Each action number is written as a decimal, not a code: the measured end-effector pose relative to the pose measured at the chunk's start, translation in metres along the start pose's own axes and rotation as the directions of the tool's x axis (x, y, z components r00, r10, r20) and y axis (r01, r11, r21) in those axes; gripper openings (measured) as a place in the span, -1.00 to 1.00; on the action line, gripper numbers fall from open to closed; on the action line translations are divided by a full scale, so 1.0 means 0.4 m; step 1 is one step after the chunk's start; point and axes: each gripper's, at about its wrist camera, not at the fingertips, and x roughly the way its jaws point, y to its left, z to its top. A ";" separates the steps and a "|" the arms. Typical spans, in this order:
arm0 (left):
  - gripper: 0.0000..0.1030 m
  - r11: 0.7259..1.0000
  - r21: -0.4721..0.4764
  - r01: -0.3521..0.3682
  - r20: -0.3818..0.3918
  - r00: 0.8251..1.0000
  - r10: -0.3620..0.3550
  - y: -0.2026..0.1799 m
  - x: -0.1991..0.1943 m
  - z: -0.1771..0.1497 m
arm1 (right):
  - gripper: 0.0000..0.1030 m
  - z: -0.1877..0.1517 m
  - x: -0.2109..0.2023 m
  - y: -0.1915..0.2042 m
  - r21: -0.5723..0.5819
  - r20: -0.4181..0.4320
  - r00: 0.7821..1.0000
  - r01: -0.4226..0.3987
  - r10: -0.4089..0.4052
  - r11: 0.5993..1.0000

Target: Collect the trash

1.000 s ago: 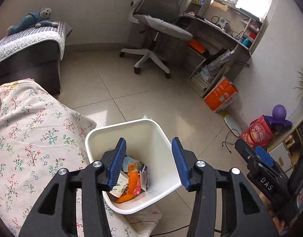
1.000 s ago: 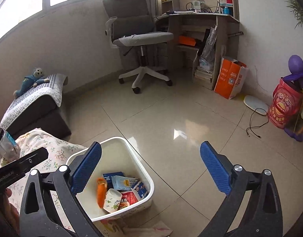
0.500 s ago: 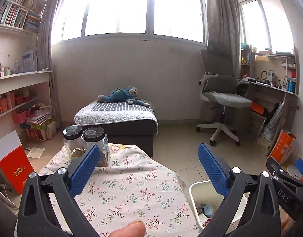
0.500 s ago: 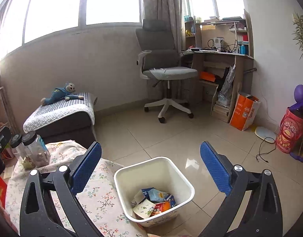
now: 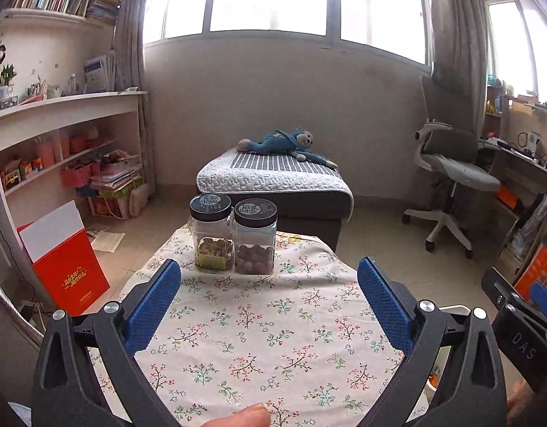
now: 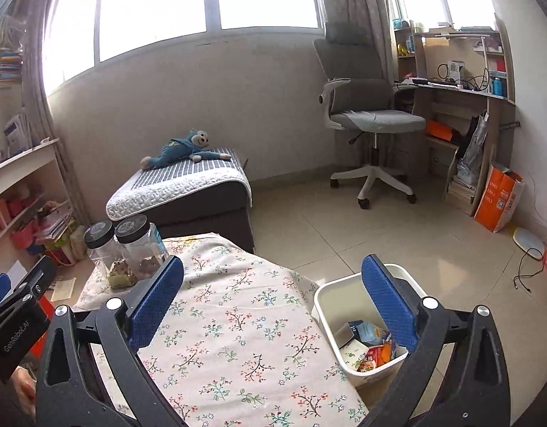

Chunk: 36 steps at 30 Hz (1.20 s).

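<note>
We see the white plastic waste bin standing on the tiled floor just beside the right edge of the table with the flowered cloth, and inside it lies the trash, a heap of crumpled wrappers and packets in blue, white and orange-red. The right wrist view shows the bin's inside and its load; in the left wrist view we make out only a sliver of its pale rim behind the right finger, so its contents are hidden there. The left wrist view instead faces the table head-on, where two clear plastic jars with black lids stand side by side, touching, at the far edge of the cloth; the right wrist view catches them at the far left corner. Our left gripper hangs level over the cloth with its blue-padded tongs wide apart and nothing between them. Our right gripper is likewise spread wide and empty, its right finger in front of the bin.
</note>
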 end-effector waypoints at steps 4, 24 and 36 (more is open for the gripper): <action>0.88 1.000 -0.027 0.002 -0.054 0.999 -0.003 0.038 0.019 -0.001 | 0.86 -0.006 0.008 0.039 -0.033 -0.002 1.000 0.001 -0.001 0.999; 0.88 1.000 -0.001 -0.016 -0.072 0.997 0.016 0.039 0.023 -0.014 | 0.86 -0.010 0.032 0.076 -0.059 -0.037 0.999 -0.013 0.011 0.998; 0.88 1.000 0.000 0.015 -0.065 0.998 -0.015 0.001 0.020 -0.012 | 0.86 -0.006 0.018 0.044 -0.073 0.006 1.000 0.011 -0.010 0.997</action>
